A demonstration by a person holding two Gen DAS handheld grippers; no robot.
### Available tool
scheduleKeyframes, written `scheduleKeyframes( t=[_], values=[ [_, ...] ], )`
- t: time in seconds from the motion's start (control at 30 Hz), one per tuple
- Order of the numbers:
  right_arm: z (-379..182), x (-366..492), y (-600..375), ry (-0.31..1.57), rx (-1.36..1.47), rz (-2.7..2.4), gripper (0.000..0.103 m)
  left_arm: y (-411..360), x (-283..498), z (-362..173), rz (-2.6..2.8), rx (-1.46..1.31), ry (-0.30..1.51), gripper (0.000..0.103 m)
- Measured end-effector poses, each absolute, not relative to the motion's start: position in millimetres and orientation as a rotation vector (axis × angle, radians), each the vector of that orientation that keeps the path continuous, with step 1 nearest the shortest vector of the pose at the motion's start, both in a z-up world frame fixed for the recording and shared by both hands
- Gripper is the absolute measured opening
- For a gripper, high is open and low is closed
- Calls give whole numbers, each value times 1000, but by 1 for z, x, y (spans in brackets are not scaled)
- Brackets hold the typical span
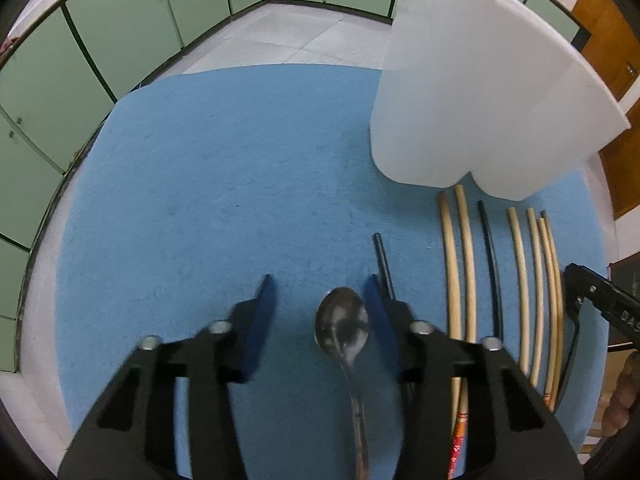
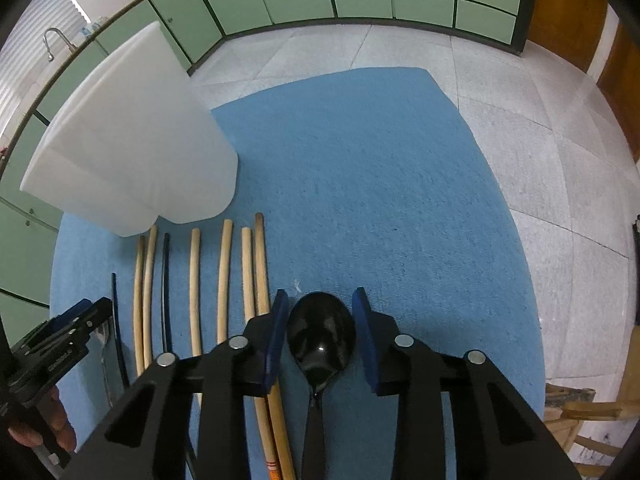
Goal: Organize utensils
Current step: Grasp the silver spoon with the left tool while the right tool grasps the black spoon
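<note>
Left gripper: I hold it low over the blue mat, jaws spread wide, nothing pinched between them.
Metal spoon: lies bowl-up on the mat between my left fingers, nearer the right-hand one; its handle runs back under the tool.
Right gripper: jaws parted, clamped on nothing; it shows at the right edge of the left view too.
Black spoon: glossy bowl sits on the mat in the gap between my right fingers; whether the pads touch it, I cannot tell.
Chopsticks: pale wooden sticks lie roughly parallel on the mat between the two spoons, two dark sticks among them, one just beside my left gripper's right-hand finger.
White holder: a tall, pale, lobed container stands on the mat just beyond the far tips of the chopsticks.
Setting: the mat covers a white table; green cabinets line the background.
</note>
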State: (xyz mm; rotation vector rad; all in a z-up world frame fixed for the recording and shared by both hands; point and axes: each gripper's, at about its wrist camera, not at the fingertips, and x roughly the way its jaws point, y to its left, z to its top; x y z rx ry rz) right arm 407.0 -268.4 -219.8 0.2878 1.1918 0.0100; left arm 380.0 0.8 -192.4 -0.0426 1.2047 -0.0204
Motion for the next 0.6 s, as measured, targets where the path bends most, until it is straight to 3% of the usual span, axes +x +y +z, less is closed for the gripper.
scheduleKeyframes(
  t=[0.03,0.23,0.6],
  values=[
    [-220,405,-269,1189,291,12,32,-1,380,-191,-28,-49,1204,23],
    [-207,391,-268,1143,306,59,32,1,368,-184,-85,-101,1177,23],
    [-135,342,-253,881,237,134,32,5,309,-112,-150,-130,913,23]
  ],
)
